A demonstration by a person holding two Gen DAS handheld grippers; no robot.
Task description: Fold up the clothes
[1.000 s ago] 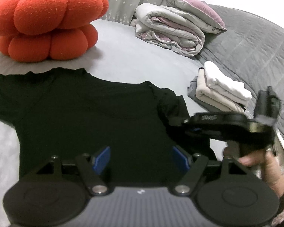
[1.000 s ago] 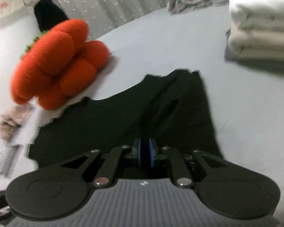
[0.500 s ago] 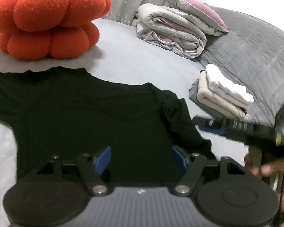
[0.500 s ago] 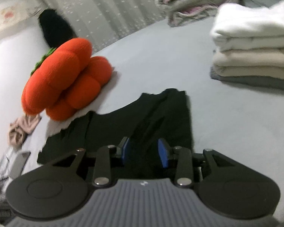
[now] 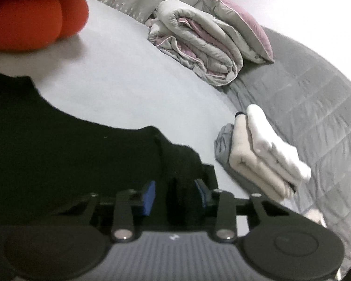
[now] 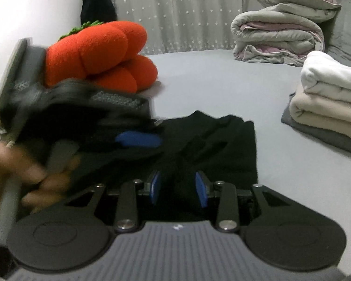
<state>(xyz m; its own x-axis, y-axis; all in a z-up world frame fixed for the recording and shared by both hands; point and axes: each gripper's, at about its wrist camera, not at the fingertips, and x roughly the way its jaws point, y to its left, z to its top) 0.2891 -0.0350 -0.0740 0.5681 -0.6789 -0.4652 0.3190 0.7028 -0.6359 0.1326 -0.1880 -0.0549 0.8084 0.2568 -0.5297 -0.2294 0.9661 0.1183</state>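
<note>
The left gripper (image 5: pixel 175 193) is closing around the black shirt's (image 5: pixel 65 154) bunched sleeve; the right gripper (image 6: pixel 178 188) hangs unclenched. A thin pinch could slip.

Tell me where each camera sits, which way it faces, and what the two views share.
Left wrist: on the left gripper, jaws closing over the black shirt's sleeve, facing the folded stack and duvet; no hand shows.
Right wrist: on the right gripper, open over the shirt, facing the orange cushion; a blurred hand with the left gripper shows at left.
Shared: shirt, cushion, stack, duvet.
</note>
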